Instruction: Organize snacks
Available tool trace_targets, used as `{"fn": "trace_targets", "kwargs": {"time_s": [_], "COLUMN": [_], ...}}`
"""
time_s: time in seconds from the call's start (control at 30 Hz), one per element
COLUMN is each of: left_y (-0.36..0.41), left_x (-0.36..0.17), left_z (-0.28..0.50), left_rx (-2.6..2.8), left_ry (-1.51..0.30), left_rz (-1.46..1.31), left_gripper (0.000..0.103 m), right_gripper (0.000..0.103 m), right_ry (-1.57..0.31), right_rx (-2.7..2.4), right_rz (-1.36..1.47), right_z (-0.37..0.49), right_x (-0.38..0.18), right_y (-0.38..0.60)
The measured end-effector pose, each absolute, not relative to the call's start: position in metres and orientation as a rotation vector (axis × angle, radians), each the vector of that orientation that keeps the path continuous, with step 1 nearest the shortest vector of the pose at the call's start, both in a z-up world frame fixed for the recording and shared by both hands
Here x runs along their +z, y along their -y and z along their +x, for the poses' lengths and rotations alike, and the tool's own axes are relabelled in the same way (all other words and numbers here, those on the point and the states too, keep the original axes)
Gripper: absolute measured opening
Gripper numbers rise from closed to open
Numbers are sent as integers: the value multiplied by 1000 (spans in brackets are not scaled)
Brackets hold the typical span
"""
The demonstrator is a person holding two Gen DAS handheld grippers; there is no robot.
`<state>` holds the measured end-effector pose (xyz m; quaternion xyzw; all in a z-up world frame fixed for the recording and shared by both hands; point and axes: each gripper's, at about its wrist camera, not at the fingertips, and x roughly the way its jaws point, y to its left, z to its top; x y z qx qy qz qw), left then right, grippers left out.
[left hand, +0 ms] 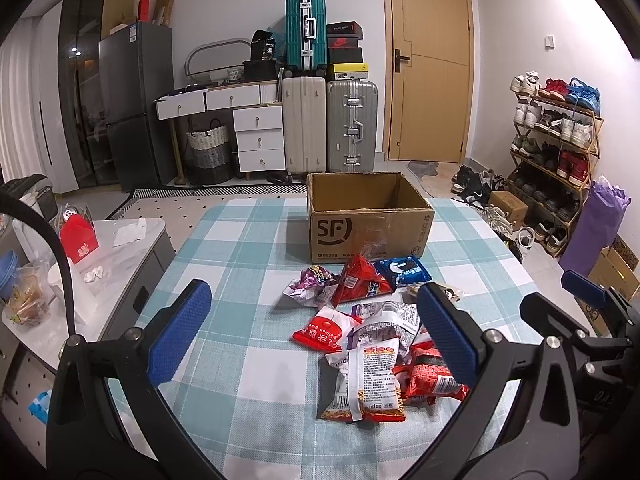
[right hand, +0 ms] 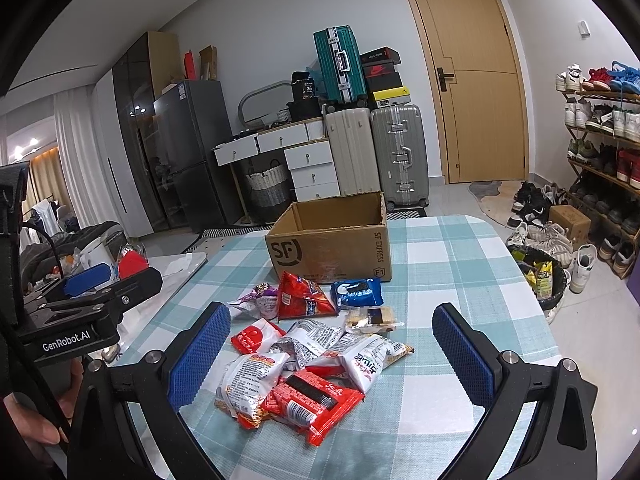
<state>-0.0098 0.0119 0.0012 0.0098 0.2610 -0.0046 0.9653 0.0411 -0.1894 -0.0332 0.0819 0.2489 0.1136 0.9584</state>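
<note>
Left wrist view: checked tablecloth [left hand: 240, 240], snack packets [left hand: 372, 344], cardboard box [left hand: 368, 228], both grippers' fingers [left hand: 182, 332] spread, empty.

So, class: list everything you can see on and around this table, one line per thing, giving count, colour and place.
cardboard box: one, brown, open, far end of table
snack packets: about ten, mostly red and white, piled before the box
cookie pack: one, blue, nearest the box
tablecloth: one, teal-white check
suitcases: three, teal, cream, grey, by the wall
door: one, tan, closed
left gripper: jaws open
right gripper: jaws open
</note>
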Motion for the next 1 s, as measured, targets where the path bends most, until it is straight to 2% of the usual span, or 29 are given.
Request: {"fn": "trace_targets", "kwargs": {"time_s": [0.53,1.0], "left_y": [-15,-21], "left_x": [-6,-73], "left_z": [-8,24], "left_rx": [-20,-133], "left_ry": [-547,-704], "left_rz": [20,5], "left_gripper": [103,103], "right_gripper": [103,103], "right_ry": [-509,-514], "right_rx": [237,280], "right_rz": [181,198], "right_z": [39,40], "right_x": [-35,-53], "right_y": [189,193]}}
